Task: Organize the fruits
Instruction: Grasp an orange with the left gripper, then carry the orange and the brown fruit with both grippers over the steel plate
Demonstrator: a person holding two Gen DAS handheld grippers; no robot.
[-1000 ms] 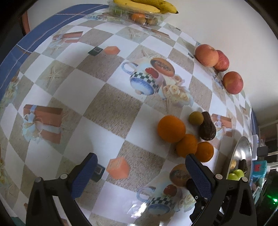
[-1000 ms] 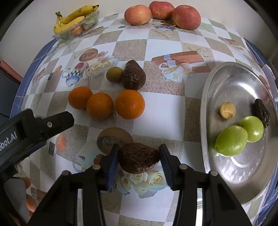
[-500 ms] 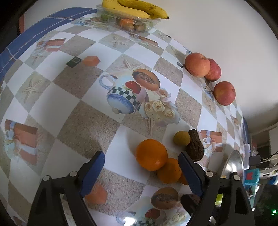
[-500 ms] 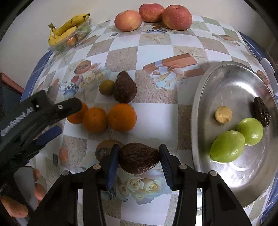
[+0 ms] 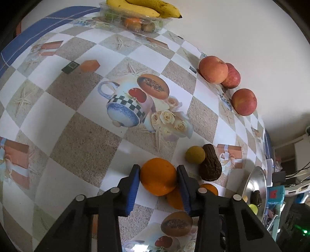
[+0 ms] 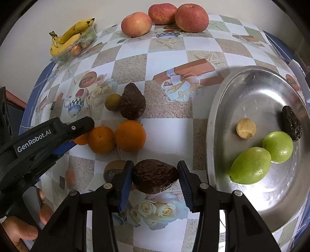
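My left gripper (image 5: 158, 175) is shut on an orange (image 5: 158, 176), the leftmost of three oranges in a row on the table; in the right wrist view it reaches in from the left (image 6: 77, 133) and hides most of that orange. My right gripper (image 6: 155, 178) is shut on a dark wrinkled avocado (image 6: 155, 178) and holds it just left of the steel tray (image 6: 217, 108). Two more oranges (image 6: 101, 139) (image 6: 130, 135) lie behind it. Another avocado (image 6: 132, 101) and a small brownish-green fruit (image 6: 113, 101) sit further back.
The tray holds two green fruits (image 6: 250, 165) (image 6: 278, 146), a small tan fruit (image 6: 246, 128) and a dark avocado (image 6: 291, 126). Three apples (image 6: 191, 17) line the far edge. Bananas (image 6: 71, 36) rest on a clear punnet at the far left corner.
My left gripper moved forward to the leftmost orange and closed on it. My right gripper kept its hold on the avocado and shifted slightly.
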